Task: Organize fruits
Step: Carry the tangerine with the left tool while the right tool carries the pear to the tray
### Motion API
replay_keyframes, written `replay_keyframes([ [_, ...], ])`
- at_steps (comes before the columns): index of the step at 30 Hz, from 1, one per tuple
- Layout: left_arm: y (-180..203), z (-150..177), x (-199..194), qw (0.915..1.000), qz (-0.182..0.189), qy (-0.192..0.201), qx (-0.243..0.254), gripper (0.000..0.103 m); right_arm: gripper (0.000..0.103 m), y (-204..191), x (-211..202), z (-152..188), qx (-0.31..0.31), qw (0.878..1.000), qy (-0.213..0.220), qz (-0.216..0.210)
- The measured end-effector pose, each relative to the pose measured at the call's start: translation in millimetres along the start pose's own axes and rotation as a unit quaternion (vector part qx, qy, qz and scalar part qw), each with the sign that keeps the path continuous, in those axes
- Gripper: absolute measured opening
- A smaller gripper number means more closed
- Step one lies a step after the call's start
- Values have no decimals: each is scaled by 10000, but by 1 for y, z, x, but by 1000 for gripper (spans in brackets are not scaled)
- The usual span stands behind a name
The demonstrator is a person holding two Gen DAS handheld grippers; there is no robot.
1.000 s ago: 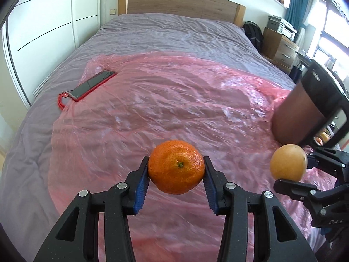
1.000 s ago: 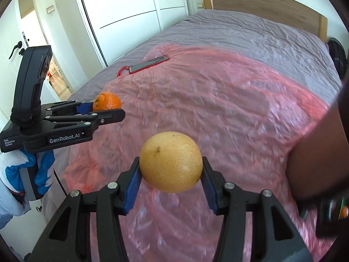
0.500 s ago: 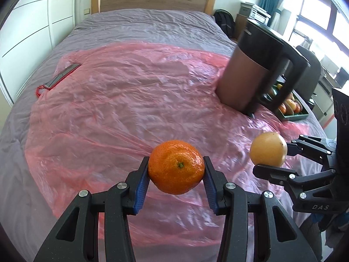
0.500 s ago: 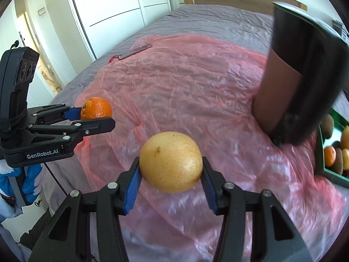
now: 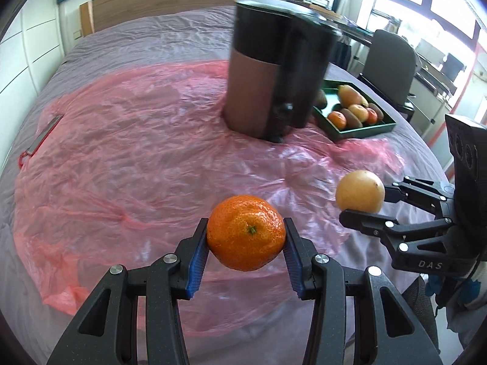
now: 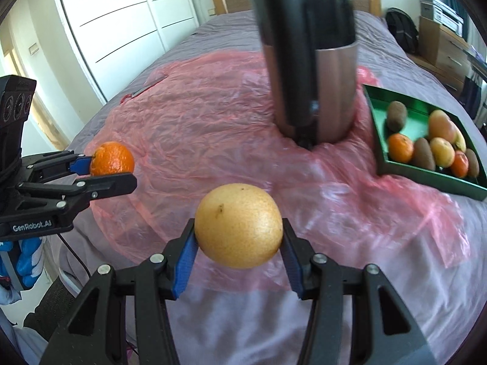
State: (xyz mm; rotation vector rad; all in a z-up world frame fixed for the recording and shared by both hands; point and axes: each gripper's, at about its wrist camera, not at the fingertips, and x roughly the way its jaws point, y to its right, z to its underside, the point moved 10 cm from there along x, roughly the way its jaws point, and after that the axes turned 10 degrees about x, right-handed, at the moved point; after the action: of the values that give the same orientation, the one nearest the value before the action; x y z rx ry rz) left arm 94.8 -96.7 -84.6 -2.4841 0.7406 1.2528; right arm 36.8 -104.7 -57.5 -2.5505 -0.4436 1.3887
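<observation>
Two handheld grippers hover above a bed covered with a crinkled pink plastic sheet (image 5: pixel 146 152). The left gripper (image 5: pixel 246 245) is clenched on a mandarin (image 5: pixel 246 232), blue pads pressed to both its sides. The right gripper (image 6: pixel 239 237) grasps a round yellow fruit (image 6: pixel 239 226) the same way. A green tray (image 6: pixel 426 173) of mixed fruit sits at about 2 o'clock in both wrist views, just beside a tall copper-and-black jug (image 5: pixel 274 70) at 12 o'clock. A phone (image 5: pixel 44 133) lies at 10 o'clock in the left view.

The step in hand looks like carrying both fruits to the tray. Doing it well likely means passing clear of the jug, lowering each fruit into a free gap near the tray's wall, and letting go only once the fruit rests, one hand at a time.
</observation>
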Motion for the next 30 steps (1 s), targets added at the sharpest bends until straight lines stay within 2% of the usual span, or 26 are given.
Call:
replay_keyframes([
  [17,122,-78,55,9940,610,-157,890,41,35,144,-36,-34,716,9946,621,420],
  [24,157,-134,93,9920,775,-72,992,41,35,197,-39,-87,665,9916,900,643],
  [30,162,-185,132,9945,577,57,870,41,34,230,-22,-145,501,9906,1010,775],
])
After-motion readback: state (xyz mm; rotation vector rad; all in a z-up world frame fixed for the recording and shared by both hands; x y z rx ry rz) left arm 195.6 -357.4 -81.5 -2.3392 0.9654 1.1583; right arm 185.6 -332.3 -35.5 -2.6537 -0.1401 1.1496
